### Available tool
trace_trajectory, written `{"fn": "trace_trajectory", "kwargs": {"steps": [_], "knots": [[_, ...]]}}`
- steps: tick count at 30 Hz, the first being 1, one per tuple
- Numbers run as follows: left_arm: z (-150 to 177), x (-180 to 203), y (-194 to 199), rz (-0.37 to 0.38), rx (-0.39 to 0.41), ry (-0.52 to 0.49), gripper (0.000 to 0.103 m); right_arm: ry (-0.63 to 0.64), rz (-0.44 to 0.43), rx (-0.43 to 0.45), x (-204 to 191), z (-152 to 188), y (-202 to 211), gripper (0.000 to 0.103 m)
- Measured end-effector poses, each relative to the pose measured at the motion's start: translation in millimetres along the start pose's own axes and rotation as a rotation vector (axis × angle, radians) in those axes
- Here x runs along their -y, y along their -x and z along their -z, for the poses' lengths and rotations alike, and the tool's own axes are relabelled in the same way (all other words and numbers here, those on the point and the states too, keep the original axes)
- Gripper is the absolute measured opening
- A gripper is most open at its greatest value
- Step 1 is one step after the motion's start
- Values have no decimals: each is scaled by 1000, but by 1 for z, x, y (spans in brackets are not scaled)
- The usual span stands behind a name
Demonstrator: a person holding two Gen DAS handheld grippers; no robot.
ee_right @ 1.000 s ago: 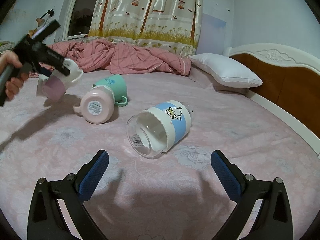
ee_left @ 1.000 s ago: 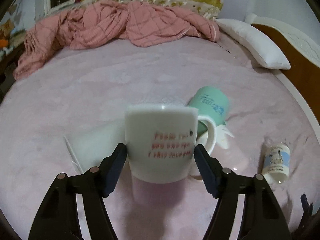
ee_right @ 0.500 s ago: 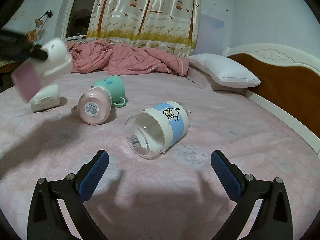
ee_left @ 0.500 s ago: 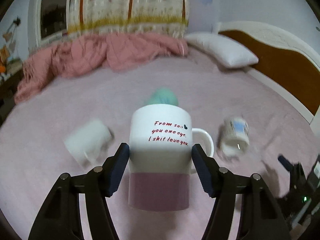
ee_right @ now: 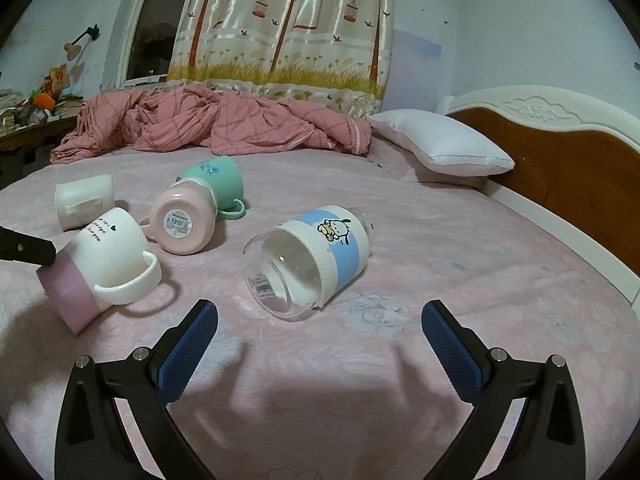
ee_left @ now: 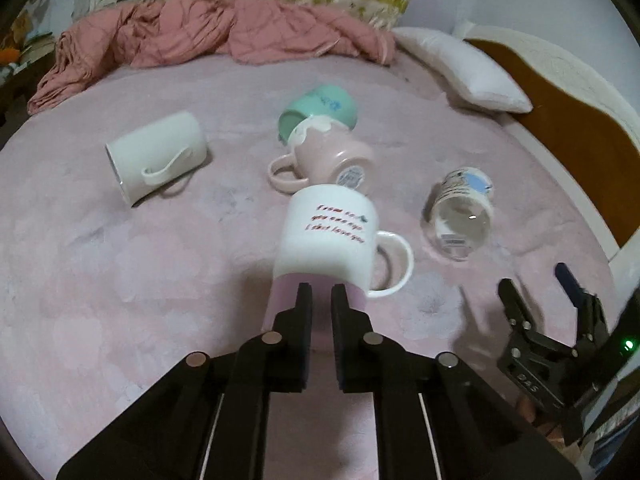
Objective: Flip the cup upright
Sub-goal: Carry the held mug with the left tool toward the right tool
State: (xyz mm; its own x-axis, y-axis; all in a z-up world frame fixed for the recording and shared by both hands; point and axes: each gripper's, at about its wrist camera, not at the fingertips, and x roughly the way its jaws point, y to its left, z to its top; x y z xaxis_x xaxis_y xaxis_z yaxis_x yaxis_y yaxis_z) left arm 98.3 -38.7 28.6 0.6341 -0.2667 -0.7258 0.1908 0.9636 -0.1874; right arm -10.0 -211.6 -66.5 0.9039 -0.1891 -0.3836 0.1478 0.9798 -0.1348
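A white mug with red writing and a pink base [ee_left: 328, 240] leans tilted on the pink bed, handle to the right; it also shows in the right wrist view [ee_right: 96, 264]. My left gripper [ee_left: 321, 300] is shut, its fingers nearly touching in front of the mug's pink base, not around it. My right gripper [ee_right: 318, 326] is open and empty, just short of a clear glass cup with a blue band [ee_right: 308, 256] lying on its side, mouth toward me.
A white mug [ee_left: 156, 156], a pink mug [ee_left: 328, 160] and a green mug [ee_left: 320, 110] lie on their sides behind. A pink quilt [ee_right: 208, 124] is bunched at the back, a white pillow [ee_right: 440, 144] and wooden headboard [ee_right: 560, 168] at right.
My left gripper let go of the lettered mug, which now leans on the bed, and its fingers closed together. The right gripper stayed open in place.
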Motion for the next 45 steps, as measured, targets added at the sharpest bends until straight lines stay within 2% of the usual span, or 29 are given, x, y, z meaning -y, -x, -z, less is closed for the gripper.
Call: {"fn": "trace_trajectory", "kwargs": {"steps": [1, 2, 3, 4, 6, 8, 13, 14, 15, 22, 29, 32, 35, 38, 41, 43, 45], "knots": [[2, 2, 3, 3, 23, -7, 25, -1, 1, 0, 0, -1, -1, 103], [6, 2, 12, -6, 43, -16, 55, -1, 2, -1, 0, -1, -2, 103], [5, 3, 14, -21, 64, -31, 73, 0, 0, -2, 0, 0, -1, 103], [3, 7, 12, -40, 73, -52, 76, 1, 1, -1, 0, 0, -1, 103], [-3, 7, 5, -56, 31, -86, 84, 1, 1, 1, 0, 0, -1, 103], [-15, 3, -14, -51, -27, -65, 85, 1, 0, 0, 1, 0, -2, 103], [-31, -11, -65, 43, -185, 49, 85, 0, 0, -1, 0, 0, -2, 103], [-31, -13, -74, 52, -215, 68, 83, -1, -1, -2, 1, 1, -2, 103], [-30, -15, -81, 62, -233, 93, 75, -1, -1, -2, 1, 1, -2, 103], [-17, -1, -47, 68, -133, 107, 74, 1, 1, -1, 0, 1, -1, 103], [7, 12, -14, 103, -179, 205, 74, 3, 11, 9, 2, 3, -4, 103], [14, 9, -1, 84, -181, 239, 74, -9, 15, 12, 3, 4, -4, 103], [21, 2, -8, 66, -202, 260, 74, -21, 16, 9, 5, 5, -5, 103], [32, -4, -20, 80, -237, 293, 74, -24, 20, 11, 5, 3, -2, 103], [39, -4, -26, 80, -207, 297, 75, -25, 22, 18, 5, 3, 0, 103], [39, -3, -24, 107, -184, 300, 80, -26, 22, 17, 5, 3, 0, 103], [40, -2, -17, 131, -149, 281, 96, -26, 22, 17, 5, 4, 0, 103]]}}
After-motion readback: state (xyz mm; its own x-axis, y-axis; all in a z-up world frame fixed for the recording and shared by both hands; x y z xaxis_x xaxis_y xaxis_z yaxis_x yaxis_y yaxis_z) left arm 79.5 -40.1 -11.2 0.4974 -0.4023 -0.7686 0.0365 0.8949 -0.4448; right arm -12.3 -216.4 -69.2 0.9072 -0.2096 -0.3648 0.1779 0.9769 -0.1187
